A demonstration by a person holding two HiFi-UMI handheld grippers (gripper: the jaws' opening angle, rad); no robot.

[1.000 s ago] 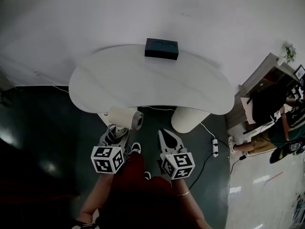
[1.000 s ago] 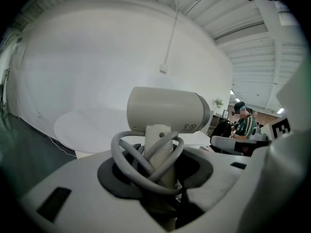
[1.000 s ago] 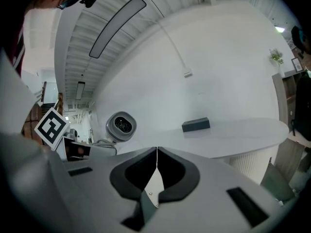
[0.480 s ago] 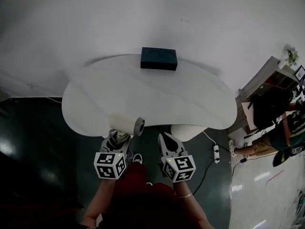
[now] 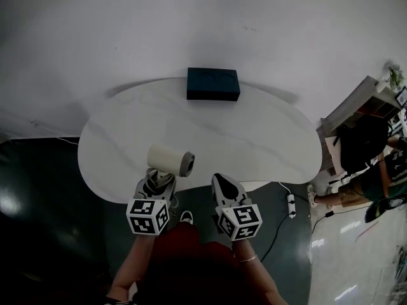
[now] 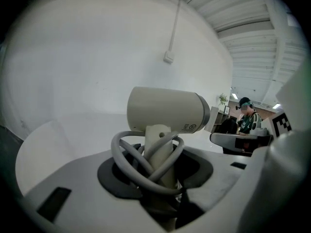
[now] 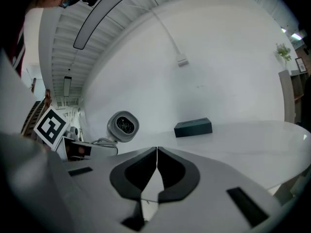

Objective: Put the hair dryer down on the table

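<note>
Two grippers sit side by side at the near edge of the table, and only one of them carries anything. The left gripper is clamped on the handle of the dryer, its jaws held fairly wide by that handle, with the grey cord looped around the handle just above the pads. The right gripper has its jaws pressed together on nothing. The dryer stands handle-down in the grip, its barrel lying across and its nozzle end facing the right gripper; it hangs over the near part of the tabletop and does not look to be resting on it yet. A dark box lies at the far edge, well apart from it. The step in hand appears to be the carry to a set-down spot. The next move would call for lowering the left gripper until the barrel or handle bears on the top, then parting the jaws and drawing back without snagging the cord loops.
</note>
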